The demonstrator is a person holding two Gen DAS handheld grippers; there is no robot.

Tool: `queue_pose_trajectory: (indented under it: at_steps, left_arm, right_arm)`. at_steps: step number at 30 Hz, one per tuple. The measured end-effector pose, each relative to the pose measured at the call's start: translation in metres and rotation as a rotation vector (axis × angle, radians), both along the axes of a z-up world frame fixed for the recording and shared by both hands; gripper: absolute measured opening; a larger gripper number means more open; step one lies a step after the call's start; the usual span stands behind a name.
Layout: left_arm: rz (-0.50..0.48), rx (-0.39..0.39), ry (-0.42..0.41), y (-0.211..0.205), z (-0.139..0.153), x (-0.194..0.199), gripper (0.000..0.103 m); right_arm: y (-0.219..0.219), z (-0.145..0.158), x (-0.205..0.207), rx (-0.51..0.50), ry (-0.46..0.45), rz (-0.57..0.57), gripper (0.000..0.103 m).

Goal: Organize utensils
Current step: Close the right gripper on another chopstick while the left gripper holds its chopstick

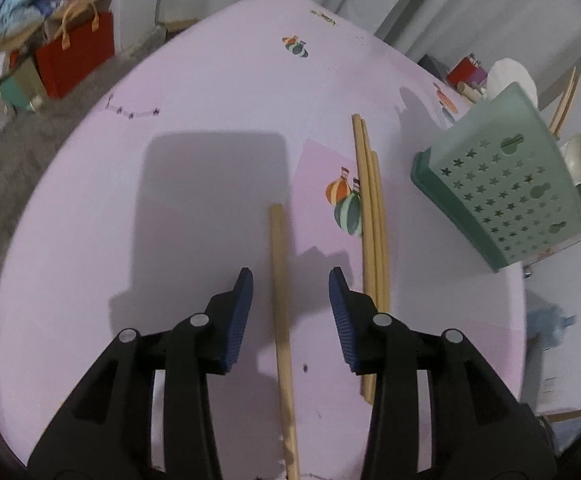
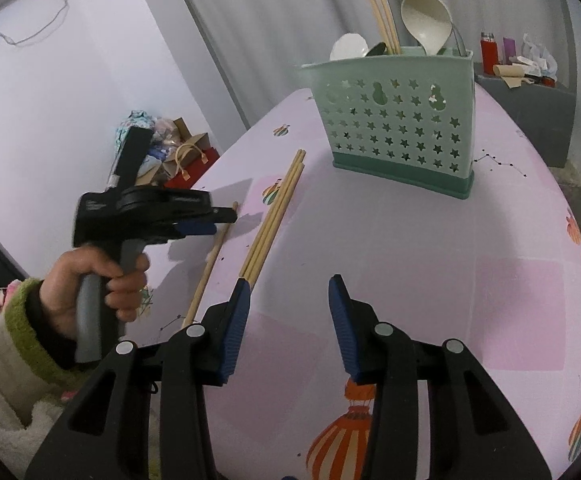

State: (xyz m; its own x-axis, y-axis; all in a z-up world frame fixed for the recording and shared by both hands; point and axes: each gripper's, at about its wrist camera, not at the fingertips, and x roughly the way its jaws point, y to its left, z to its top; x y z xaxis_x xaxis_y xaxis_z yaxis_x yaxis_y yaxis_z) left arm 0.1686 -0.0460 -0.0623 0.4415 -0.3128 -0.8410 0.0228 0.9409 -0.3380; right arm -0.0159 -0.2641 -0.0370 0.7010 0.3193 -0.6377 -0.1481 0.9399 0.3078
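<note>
A single wooden chopstick (image 1: pixel 278 240) lies on the pink tablecloth (image 1: pixel 210 80), running between the fingers of my left gripper (image 1: pixel 291 276); the blue pads stand apart from it, so that gripper is open. To its right lies a bunch of three chopsticks (image 1: pixel 372 220), side by side. A green star-holed utensil caddy (image 1: pixel 502 184) stands at the right. In the right wrist view the caddy (image 2: pixel 402 128) holds a pale spoon (image 2: pixel 426 20) and upright chopsticks. My right gripper (image 2: pixel 290 284) is open and holds nothing, just right of the bunch (image 2: pixel 274 216). A hand holds the left gripper (image 2: pixel 206 220) over the single chopstick (image 2: pixel 210 264).
A red paper bag (image 1: pixel 76 56) and other bundles sit on the floor beyond the table's left edge. A grey cabinet (image 2: pixel 530 108) with a red bottle stands behind the table on the right. Curtains hang at the back.
</note>
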Motion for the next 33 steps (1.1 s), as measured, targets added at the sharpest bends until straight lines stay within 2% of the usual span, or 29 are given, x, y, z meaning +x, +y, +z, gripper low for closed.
queue_pose_trajectory:
  at_steps: [4,6,9,12,17,21,26,33]
  left_arm:
    - [-0.013,0.133,-0.06,-0.01,0.0,0.002,0.015]
    - [-0.011,0.158,-0.079,-0.009,0.0,0.002,0.006]
    - [-0.002,0.112,-0.091,0.001,-0.001,0.0,0.005]
    - [0.022,0.029,-0.094,0.014,-0.002,-0.005,0.005]
    - [0.045,-0.081,-0.1,0.033,-0.008,-0.009,0.005]
    - [0.072,-0.149,-0.101,0.052,-0.012,-0.013,0.005]
    - [0.093,-0.206,-0.107,0.073,-0.014,-0.021,0.005]
    - [0.082,-0.25,-0.113,0.083,-0.02,-0.019,0.005]
  right_arm:
    - [0.007,0.005,-0.008,-0.014,-0.012,-0.006,0.04]
    - [0.01,0.005,-0.011,-0.023,-0.01,-0.01,0.04]
    - [0.016,0.006,-0.013,-0.041,-0.008,-0.01,0.04]
    - [0.019,0.006,-0.009,-0.052,0.0,-0.012,0.04]
    - [0.023,0.012,0.014,-0.063,0.01,-0.006,0.04]
    - [0.032,0.016,0.049,-0.059,0.019,0.027,0.04]
    - [0.046,0.009,0.108,-0.05,0.063,0.066,0.034]
    - [0.052,-0.027,0.191,-0.102,0.191,0.018,0.022]
